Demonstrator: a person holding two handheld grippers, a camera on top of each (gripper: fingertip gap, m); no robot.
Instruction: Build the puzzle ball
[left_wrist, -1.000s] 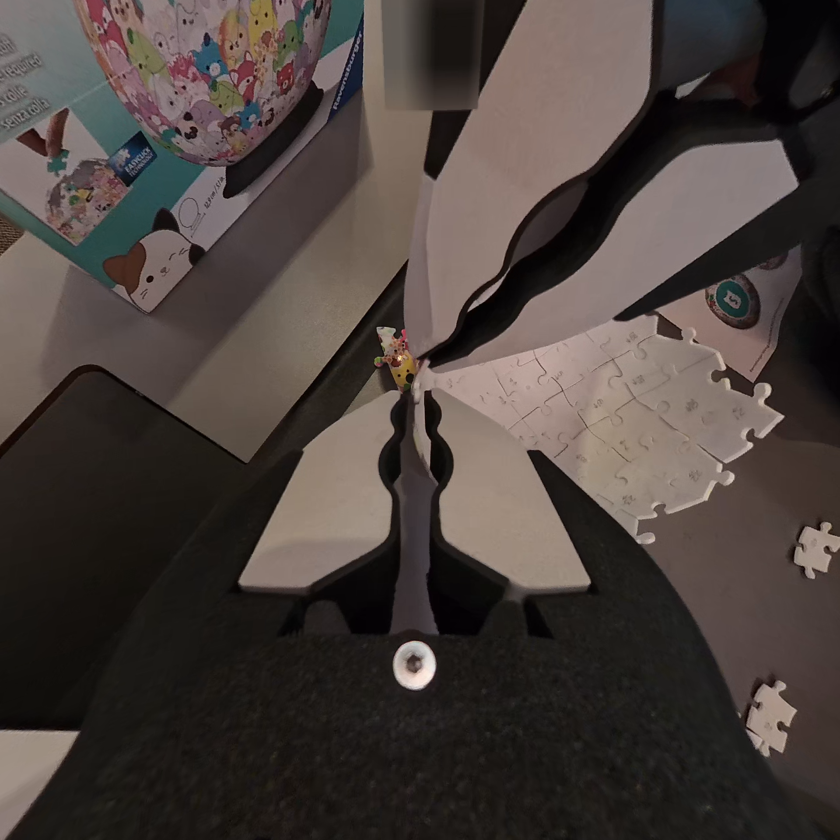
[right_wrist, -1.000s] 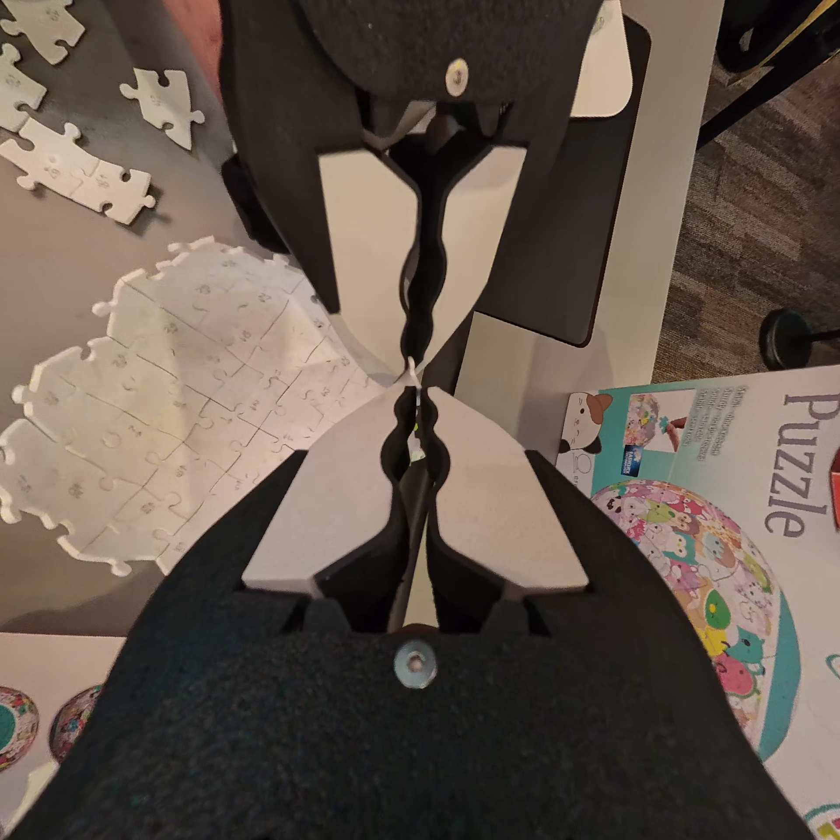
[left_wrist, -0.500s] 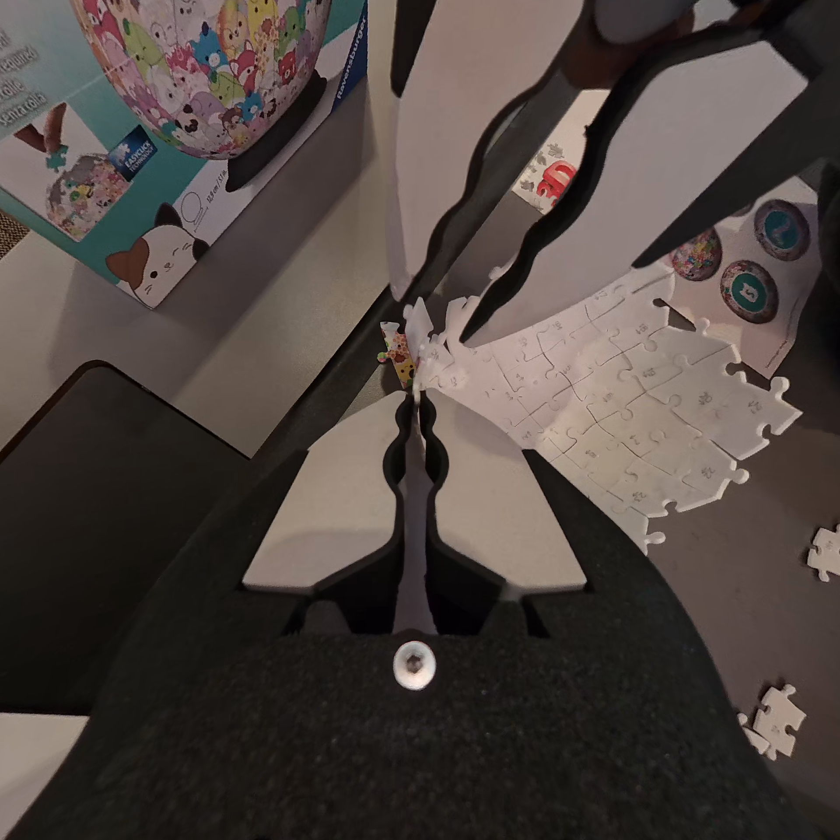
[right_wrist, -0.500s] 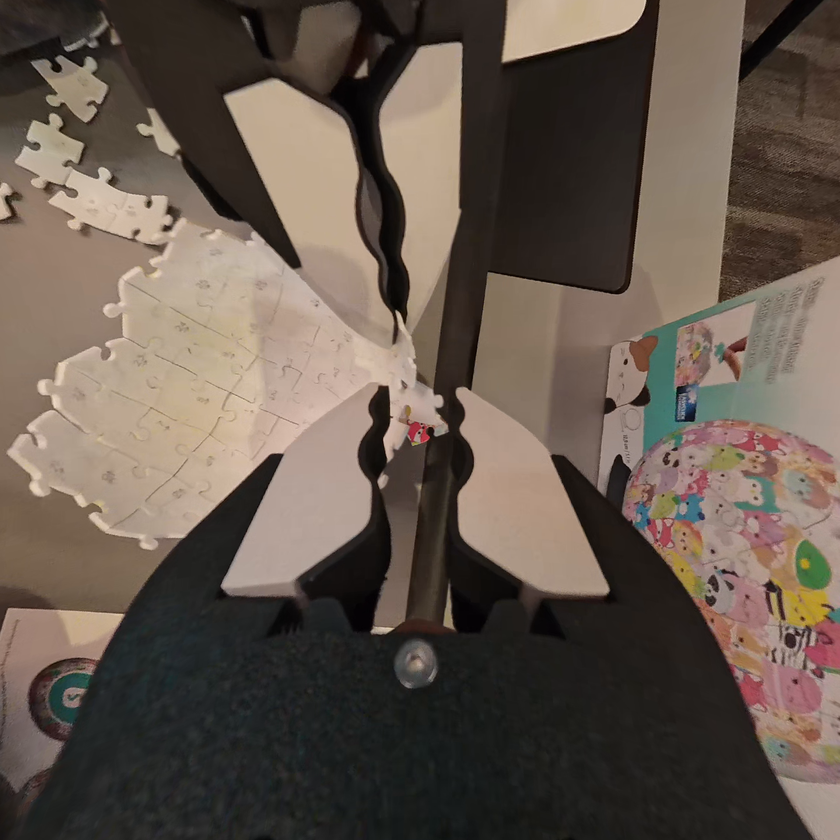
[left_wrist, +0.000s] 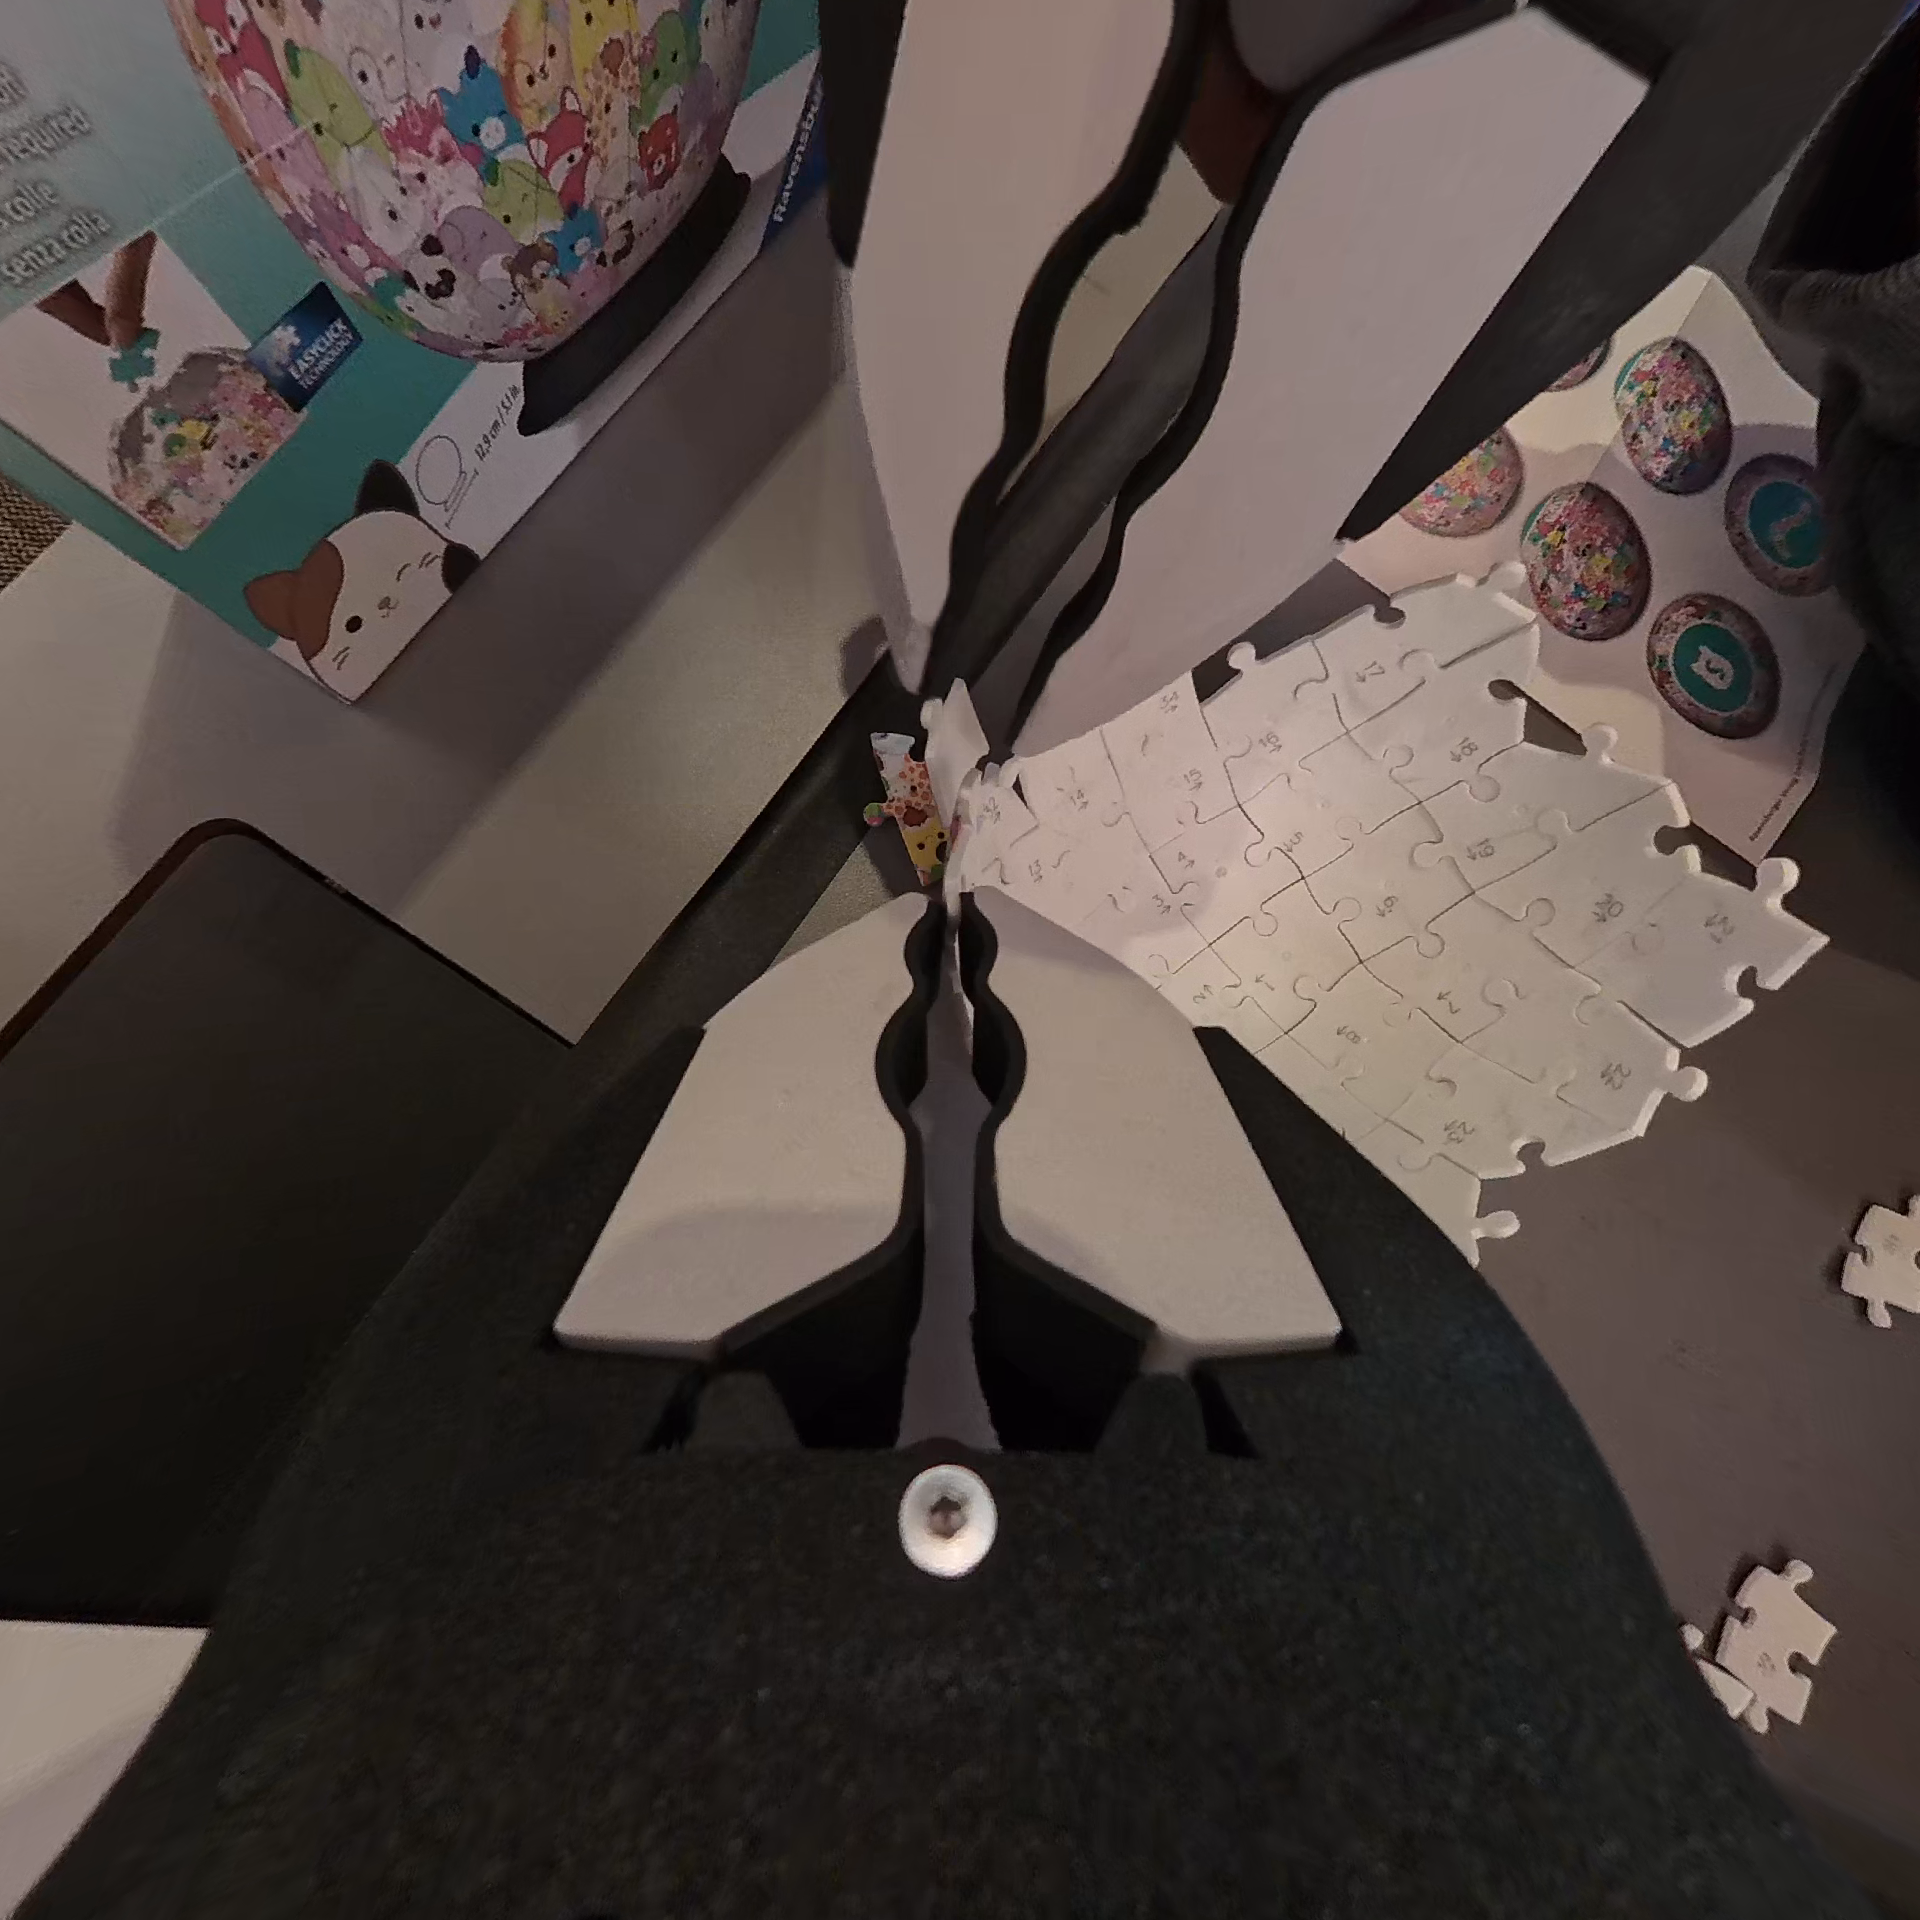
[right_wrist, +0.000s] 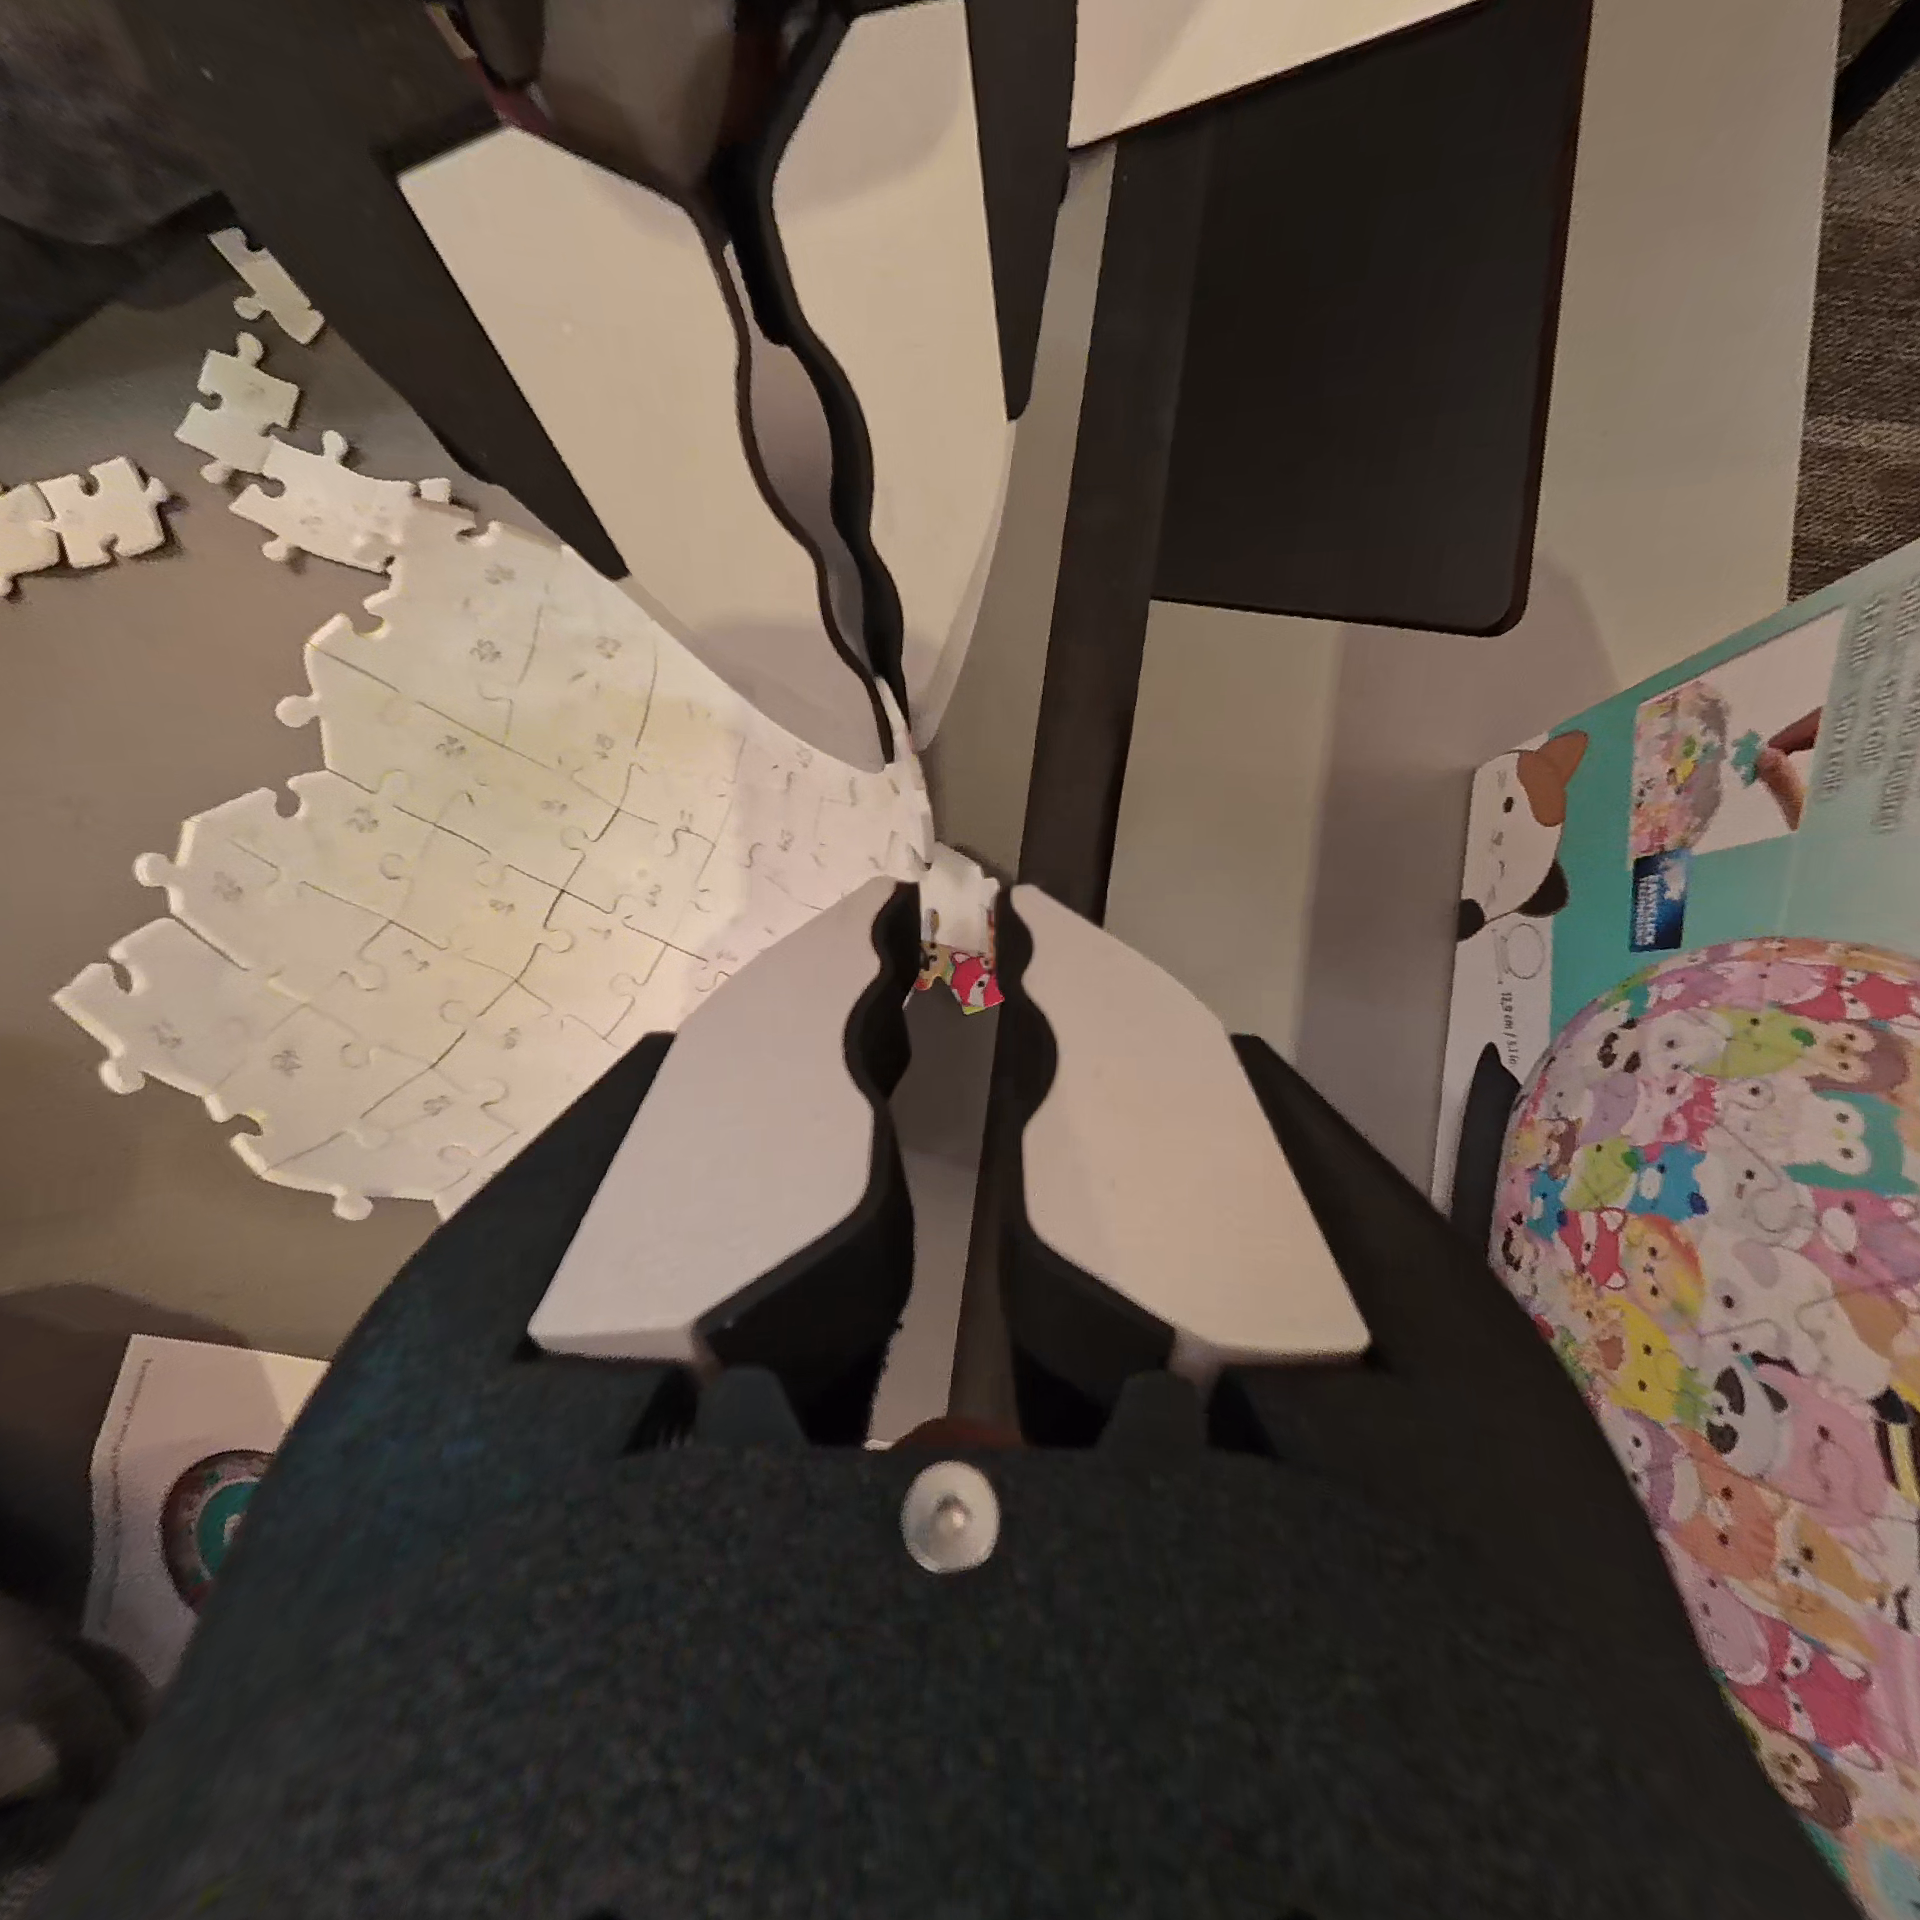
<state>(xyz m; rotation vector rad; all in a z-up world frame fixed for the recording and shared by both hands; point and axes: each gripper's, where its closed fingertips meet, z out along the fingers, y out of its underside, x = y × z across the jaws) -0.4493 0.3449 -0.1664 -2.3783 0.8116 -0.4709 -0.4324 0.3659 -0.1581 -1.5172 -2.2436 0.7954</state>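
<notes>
Left wrist view — hand-held gripper clamps assembled puzzle section.

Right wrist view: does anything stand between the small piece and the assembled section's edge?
Nothing visible does. The piece sits between the fingers of the open right gripper, touching the edge of the section, which the left gripper clamps alongside.

A teal puzzle box printed with a ball of cartoon animals is lying on the pale table — its cat corner is pointing toward a dark mat. A white instruction sheet showing round pictures is resting on the grey surface. Patterned carpet is showing beyond the table's edge.
</notes>
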